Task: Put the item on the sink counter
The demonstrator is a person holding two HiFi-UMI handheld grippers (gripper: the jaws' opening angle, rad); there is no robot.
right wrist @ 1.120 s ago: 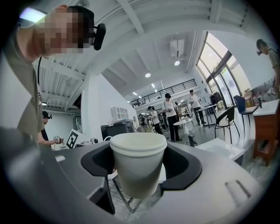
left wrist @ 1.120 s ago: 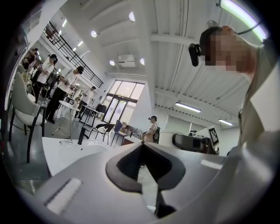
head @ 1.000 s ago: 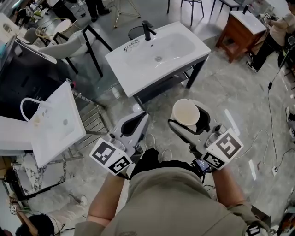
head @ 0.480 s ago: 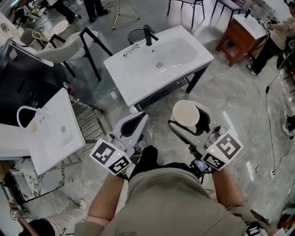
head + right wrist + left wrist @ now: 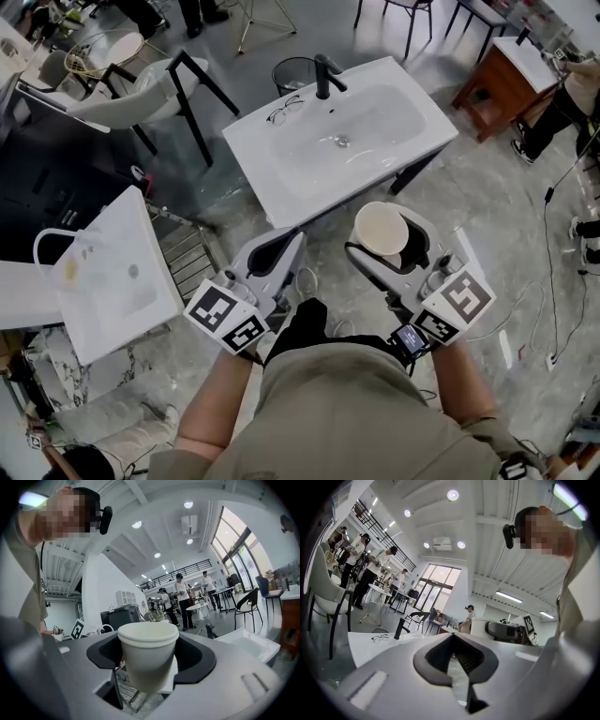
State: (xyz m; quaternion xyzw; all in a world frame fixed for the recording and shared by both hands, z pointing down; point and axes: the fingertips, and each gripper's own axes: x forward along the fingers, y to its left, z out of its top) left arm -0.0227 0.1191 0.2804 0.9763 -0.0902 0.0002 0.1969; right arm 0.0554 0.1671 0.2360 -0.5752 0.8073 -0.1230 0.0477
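In the head view a white sink counter [image 5: 272, 155] with a black faucet [image 5: 325, 73] and a pair of glasses [image 5: 283, 112] stands ahead of me on the marble floor. My right gripper [image 5: 386, 227] is shut on a white paper cup [image 5: 380, 228], held upright at waist height, short of the counter. In the right gripper view the cup [image 5: 147, 660] sits between the dark pads [image 5: 197, 660] of the right gripper [image 5: 149, 644]. My left gripper [image 5: 279, 242] hangs beside it, its jaws together with nothing in them, as the left gripper view also shows for the left gripper [image 5: 453, 637].
A second white basin [image 5: 117, 272] lies at the left on a metal rack. A white chair [image 5: 122, 94] and a black bin [image 5: 292, 70] stand behind the counter. A wooden cabinet [image 5: 511, 80] stands at the back right, with cables [image 5: 548, 281] on the floor. People stand in the background.
The sink counter has shifted a little to the right in the head view. Both grippers keep their places in front of my body, and the cup stays in the right one.
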